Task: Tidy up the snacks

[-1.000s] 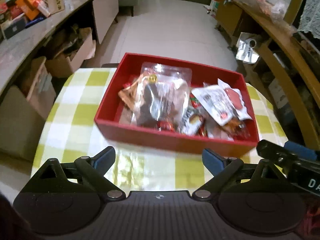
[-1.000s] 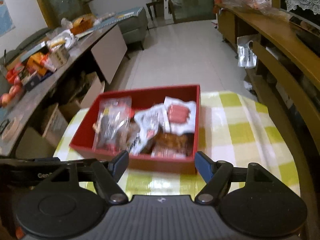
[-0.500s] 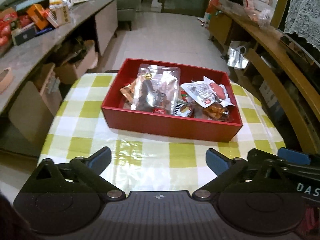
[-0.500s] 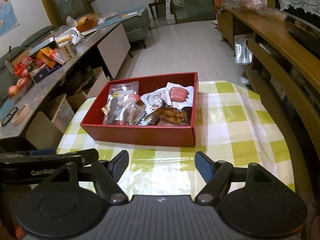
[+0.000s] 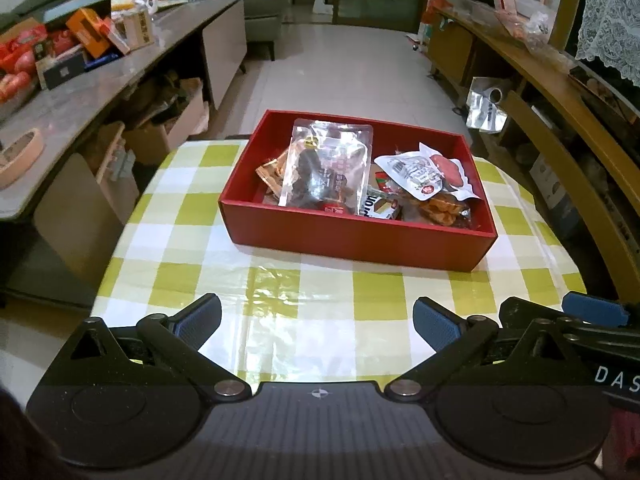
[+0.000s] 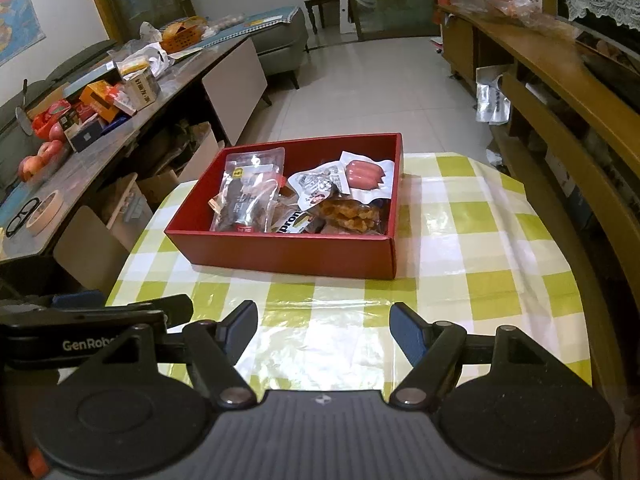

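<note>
Left gripper (image 6: 120, 320) arm reads "GenRob", right gripper (image 5: 592, 320) arm "DAS"

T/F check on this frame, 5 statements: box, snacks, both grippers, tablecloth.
1. The red rectangular cardboard box sits on the yellow-green and white checked tablecloth. True.
2. The box is empty. False: it holds several packets, among them a clear pouch of dark snacks and a white packet of pink sausages.
3. The left gripper grips a packet. False: it is wide open with only tablecloth between the fingers.
4. The right gripper is open and holds nothing. True.
5. Loose packets lie on the tablecloth beside the box. False: every packet in view on the table is inside the box.
</note>
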The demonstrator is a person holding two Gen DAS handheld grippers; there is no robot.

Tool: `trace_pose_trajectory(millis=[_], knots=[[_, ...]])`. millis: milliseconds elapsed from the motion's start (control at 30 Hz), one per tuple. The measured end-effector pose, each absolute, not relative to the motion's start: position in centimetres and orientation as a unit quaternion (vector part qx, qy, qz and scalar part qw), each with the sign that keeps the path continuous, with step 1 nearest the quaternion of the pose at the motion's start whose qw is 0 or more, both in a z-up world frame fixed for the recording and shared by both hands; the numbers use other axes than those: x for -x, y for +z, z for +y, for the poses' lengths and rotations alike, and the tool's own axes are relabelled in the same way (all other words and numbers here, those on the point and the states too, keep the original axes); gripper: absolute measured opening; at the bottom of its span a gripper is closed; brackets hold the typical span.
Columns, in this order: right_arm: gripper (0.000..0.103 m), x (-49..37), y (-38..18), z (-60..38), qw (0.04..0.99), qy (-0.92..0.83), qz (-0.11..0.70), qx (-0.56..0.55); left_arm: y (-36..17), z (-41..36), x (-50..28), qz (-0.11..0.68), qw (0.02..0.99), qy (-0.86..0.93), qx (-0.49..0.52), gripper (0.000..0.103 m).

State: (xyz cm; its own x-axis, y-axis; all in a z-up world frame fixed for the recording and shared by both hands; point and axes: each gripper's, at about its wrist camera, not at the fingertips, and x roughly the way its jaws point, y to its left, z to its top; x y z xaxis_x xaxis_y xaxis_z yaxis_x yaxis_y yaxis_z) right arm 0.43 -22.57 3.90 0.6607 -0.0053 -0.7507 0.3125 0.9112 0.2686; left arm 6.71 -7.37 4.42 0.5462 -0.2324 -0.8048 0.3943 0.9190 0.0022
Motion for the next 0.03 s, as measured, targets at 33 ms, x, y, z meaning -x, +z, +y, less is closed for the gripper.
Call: trace_pose_trajectory(millis=[33], knots=[[0.079, -0.41, 3.87, -22.62, 0.891, -0.091, 0.402, -0.191, 4.46, -7.46, -6.68, 0.441, 0.874, -0.179, -0.095, 0.103]])
